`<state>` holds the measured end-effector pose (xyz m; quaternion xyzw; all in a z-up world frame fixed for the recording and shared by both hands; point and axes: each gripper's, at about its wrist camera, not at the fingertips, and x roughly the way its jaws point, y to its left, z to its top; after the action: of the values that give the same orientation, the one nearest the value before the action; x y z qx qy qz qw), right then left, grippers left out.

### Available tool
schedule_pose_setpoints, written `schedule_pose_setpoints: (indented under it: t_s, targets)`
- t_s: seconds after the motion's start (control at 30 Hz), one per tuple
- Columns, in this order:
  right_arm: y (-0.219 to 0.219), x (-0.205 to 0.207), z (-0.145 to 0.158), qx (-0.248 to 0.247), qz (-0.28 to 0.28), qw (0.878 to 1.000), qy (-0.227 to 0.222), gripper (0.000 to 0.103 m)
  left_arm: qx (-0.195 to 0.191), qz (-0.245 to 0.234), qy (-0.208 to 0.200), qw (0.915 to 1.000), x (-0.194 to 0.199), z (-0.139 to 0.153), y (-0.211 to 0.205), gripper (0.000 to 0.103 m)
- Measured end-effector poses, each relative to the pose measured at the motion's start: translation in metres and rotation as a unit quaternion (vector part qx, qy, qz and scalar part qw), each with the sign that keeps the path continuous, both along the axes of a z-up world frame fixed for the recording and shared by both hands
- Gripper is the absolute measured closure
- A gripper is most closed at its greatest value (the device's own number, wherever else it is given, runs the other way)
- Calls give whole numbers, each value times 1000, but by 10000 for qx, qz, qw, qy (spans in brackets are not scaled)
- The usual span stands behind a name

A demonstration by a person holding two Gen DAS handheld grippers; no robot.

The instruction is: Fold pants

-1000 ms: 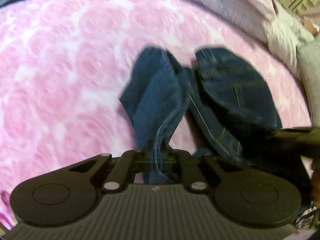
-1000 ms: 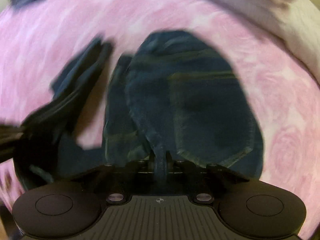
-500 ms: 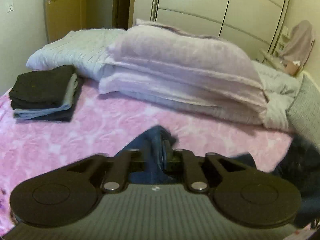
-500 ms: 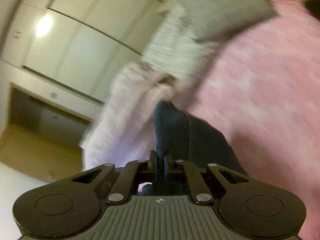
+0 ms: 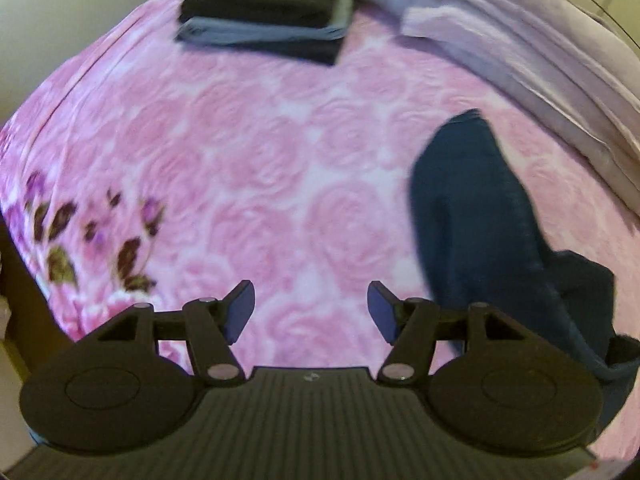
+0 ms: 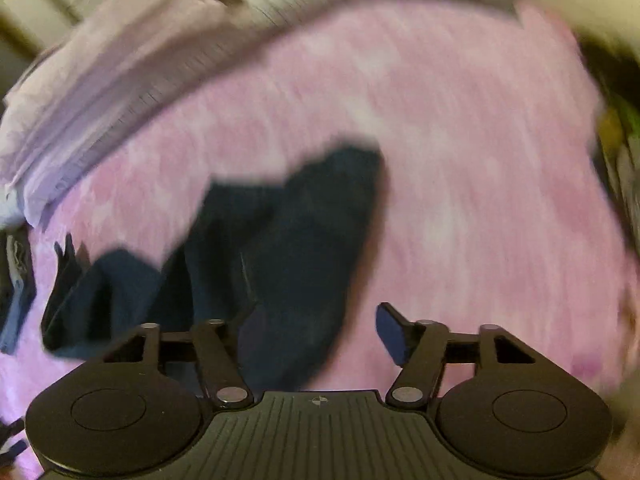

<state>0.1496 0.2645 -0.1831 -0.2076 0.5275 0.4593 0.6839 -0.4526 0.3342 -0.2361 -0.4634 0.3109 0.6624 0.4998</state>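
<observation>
Both grippers have let go of the jeans (image 5: 480,216), which now lie crumpled on the pink bedspread (image 5: 280,140). The left gripper (image 5: 311,312) is opening and empty, jeans off to its right; the right gripper (image 6: 316,334) is opening too, pads clear, jeans just ahead-left. Denim looks heavy and limp, so I'd grab the thick waistband or hems.

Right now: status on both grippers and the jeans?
Left gripper opening, nothing between the jaws. Right gripper opening, off the cloth. Jeans lie unfolded on the pink bedspread. Folded stack sits well clear.

Both wrist views steeply downward, sharing pants (image 5: 472,208) on bedspread (image 5: 280,140)
</observation>
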Motion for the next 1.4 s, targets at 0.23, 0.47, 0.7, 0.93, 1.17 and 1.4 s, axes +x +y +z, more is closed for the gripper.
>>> schedule_pose_setpoints:
  t_s: [0.23, 0.47, 0.7, 0.93, 1.17, 1.4]
  targets:
    - [137, 16, -60, -549, 131, 9982, 189, 38, 9, 8, 297, 9996, -5, -17, -2, 44]
    - [194, 1, -164, -1577, 272, 9867, 265, 38, 94, -263, 44, 9996, 20, -30, 18, 44]
    - [176, -7, -187, -1704, 695, 9829, -77, 72, 307, -724, -350, 9963, 59, -29, 76, 44]
    - [79, 31, -152, -854, -85, 9952, 473, 96, 353, -1484, -378, 9876, 125, -37, 169, 44]
    - [13, 46, -118, -156, -725, 9922, 1004, 96, -54, -1852, -12, 9827, 176, -74, 234, 50]
    - [-24, 48, -106, 151, -1034, 9870, 1221, 96, -330, -2185, 112, 9752, 178, -93, 235, 102]
